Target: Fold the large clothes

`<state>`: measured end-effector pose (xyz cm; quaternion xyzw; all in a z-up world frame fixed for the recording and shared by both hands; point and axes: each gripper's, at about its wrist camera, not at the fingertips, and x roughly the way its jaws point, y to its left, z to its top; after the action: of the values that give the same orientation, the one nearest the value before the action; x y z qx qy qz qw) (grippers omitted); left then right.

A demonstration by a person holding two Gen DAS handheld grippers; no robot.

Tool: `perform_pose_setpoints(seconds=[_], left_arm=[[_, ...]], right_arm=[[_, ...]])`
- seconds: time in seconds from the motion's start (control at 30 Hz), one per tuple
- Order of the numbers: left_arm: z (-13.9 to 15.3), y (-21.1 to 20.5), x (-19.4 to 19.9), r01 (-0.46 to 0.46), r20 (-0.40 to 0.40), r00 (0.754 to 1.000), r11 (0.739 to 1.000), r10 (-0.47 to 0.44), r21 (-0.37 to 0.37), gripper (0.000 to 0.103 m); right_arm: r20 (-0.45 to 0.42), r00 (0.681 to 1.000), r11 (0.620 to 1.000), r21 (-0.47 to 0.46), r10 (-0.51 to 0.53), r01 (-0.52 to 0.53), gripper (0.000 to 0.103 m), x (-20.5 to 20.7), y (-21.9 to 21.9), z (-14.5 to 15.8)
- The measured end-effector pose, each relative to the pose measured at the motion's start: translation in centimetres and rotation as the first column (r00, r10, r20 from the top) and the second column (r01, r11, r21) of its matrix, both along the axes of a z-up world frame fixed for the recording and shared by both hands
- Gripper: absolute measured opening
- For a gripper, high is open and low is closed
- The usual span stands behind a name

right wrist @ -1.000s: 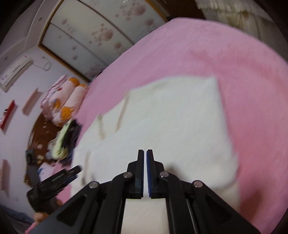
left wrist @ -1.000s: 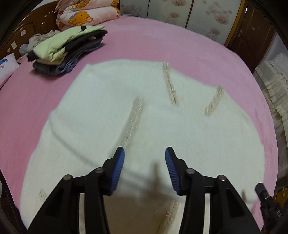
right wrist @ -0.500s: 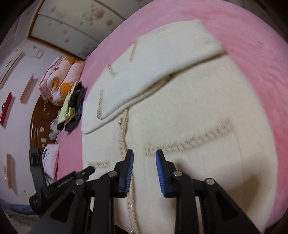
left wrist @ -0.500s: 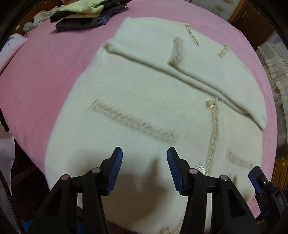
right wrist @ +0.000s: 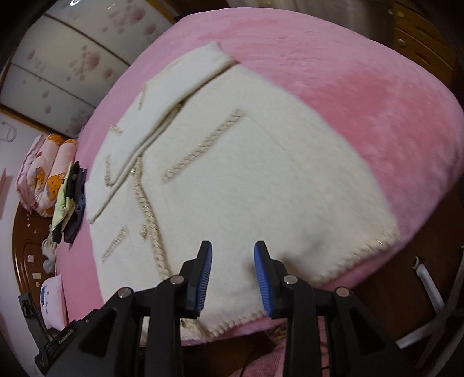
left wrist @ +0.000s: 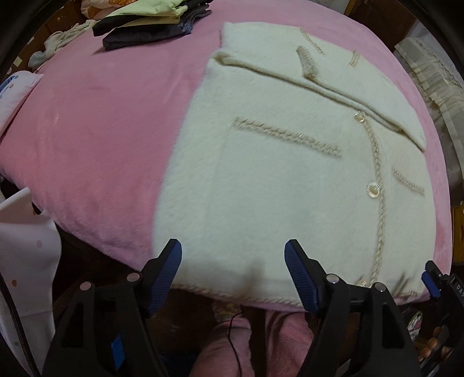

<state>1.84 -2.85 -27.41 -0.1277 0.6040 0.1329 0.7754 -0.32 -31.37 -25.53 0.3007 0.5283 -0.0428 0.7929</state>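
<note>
A cream fuzzy cardigan [left wrist: 275, 162] with braided trim and round buttons lies flat on the pink bed [left wrist: 95, 139], both sleeves folded across its upper part. My left gripper [left wrist: 233, 261] hovers over the hem near the bed's front edge, its jaws opening wide, nothing between them. In the right wrist view the same cardigan [right wrist: 246, 174] fills the middle. My right gripper [right wrist: 233, 261] hangs above the hem to the right of the button band, jaws opening, nothing gripped. The other gripper's body [right wrist: 58, 339] shows at bottom left.
A pile of folded dark and light-green clothes [left wrist: 150, 23] lies at the far left of the bed, with rolled bear-print quilts [right wrist: 43, 174] behind. A white pillow [left wrist: 14, 92] lies at the left edge. A person's pink-clad legs [left wrist: 246, 345] are below the bed's edge.
Both grippers drew back from the folded sleeves toward the cardigan's hem. The right gripper went from shut to open; the left one opened wider. The sleeves now lie folded across the chest.
</note>
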Motion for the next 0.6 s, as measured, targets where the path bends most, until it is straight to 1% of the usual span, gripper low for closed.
perform_pose_setpoints(seconds=[0.03,0.1,0.13,0.17,0.23,0.27,0.4,0.47,0.5,0.6], left_arm=[[-0.3,0.5,-0.3,0.001,-0.020,1.000,1.000,-0.001,0.003,0.073],[-0.9,1.7,-1.2,0.001,-0.054,0.999,1.000,-0.001,-0.002,0.073],[-1.0,2.0,-1.8,-0.003,-0.063,0.998,1.000,0.002,-0.002,0.073],[-1.4,2.6,-2.2,-0.002,-0.076,0.997,1.000,0.002,-0.001,0.073],[-2.2,3.6,-2.8,0.005,-0.100,0.995,1.000,-0.003,0.013,0.073],[-2.6,4.2,-3.1,0.010,-0.118,0.993,1.000,-0.007,0.023,0.075],[-4.2,6.2,-3.8,0.009,-0.165,0.986,1.000,-0.005,0.020,0.076],[-5.0,7.2,-4.0,0.006,-0.189,0.982,1.000,-0.005,0.006,0.076],[-5.3,7.5,-4.1,0.006,-0.194,0.981,1.000,-0.007,-0.004,0.076],[-6.1,8.8,-4.3,0.003,-0.183,0.983,0.998,-0.016,-0.068,0.076]], right_arm=[[-0.008,1.000,1.000,-0.002,-0.013,0.013,0.031,-0.5,-0.3,0.0],[-0.034,0.999,0.999,0.000,-0.042,0.042,0.040,-1.8,-1.5,-0.3],[-0.039,0.998,0.999,0.001,-0.053,0.053,0.048,-2.3,-2.1,-0.5],[-0.044,0.997,0.998,0.000,-0.070,0.070,0.049,-2.9,-2.9,-0.6],[-0.054,0.994,0.995,-0.012,-0.096,0.095,0.049,-3.7,-4.2,-1.0],[-0.059,0.992,0.994,-0.022,-0.109,0.108,0.049,-4.1,-4.9,-1.2],[-0.064,0.989,0.989,-0.068,-0.133,0.129,0.049,-4.8,-7.3,-1.9],[-0.075,0.989,0.988,-0.099,-0.125,0.117,0.049,-4.6,-8.4,-2.6],[-0.094,0.989,0.987,-0.122,-0.115,0.103,0.049,-4.3,-8.9,-3.1],[-0.116,0.991,0.989,-0.143,-0.060,0.043,0.049,-3.3,-9.9,-4.3]])
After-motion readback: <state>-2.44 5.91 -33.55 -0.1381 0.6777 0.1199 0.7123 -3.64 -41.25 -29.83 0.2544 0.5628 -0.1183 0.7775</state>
